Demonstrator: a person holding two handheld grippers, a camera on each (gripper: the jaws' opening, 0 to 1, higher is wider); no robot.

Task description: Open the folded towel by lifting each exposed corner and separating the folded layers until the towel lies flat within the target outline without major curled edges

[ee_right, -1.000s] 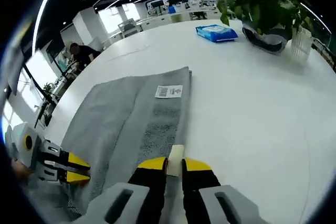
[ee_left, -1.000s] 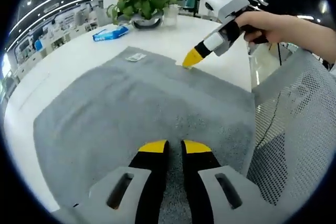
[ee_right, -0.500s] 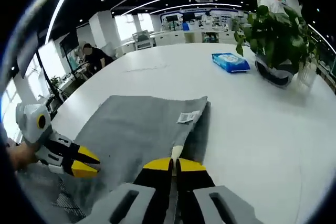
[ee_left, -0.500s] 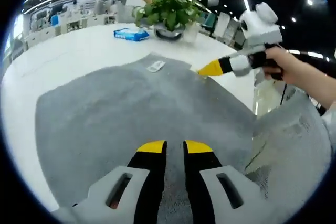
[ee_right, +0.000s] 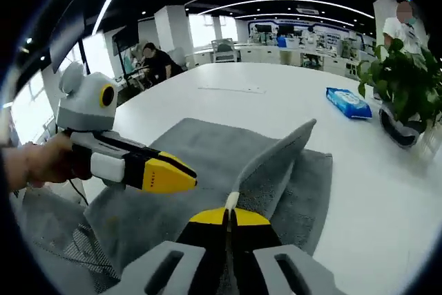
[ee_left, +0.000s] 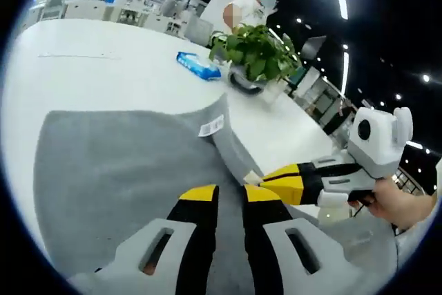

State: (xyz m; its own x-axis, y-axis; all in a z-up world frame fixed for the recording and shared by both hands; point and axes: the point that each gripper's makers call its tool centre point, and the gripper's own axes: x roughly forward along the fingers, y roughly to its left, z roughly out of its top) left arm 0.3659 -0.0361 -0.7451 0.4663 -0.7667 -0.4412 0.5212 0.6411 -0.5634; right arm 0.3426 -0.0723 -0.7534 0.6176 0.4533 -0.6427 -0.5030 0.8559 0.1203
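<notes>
A grey towel [ee_left: 117, 164] lies on the white table [ee_left: 103, 53], its white tag [ee_left: 211, 127] at the far edge. My right gripper [ee_right: 230, 213] is shut on a folded layer of the towel [ee_right: 207, 150] and holds it up as a raised ridge. In the left gripper view the right gripper [ee_left: 261, 179] comes in from the right at that lifted edge. My left gripper [ee_left: 230, 191] has its jaws close together, with grey towel in the narrow gap. From the right gripper view, the left gripper [ee_right: 192, 181] sits just above the towel's left part.
A potted plant [ee_left: 255, 50] and a blue wipes pack [ee_left: 197, 65] stand on the far side of the table [ee_right: 228, 101]. A grey mesh chair [ee_right: 48, 226] sits beside the near table edge. People sit at desks behind.
The right gripper has lifted its towel layer higher and drawn it toward the left gripper, raising a ridge. The two grippers are now close together. Both cameras have swung upward.
</notes>
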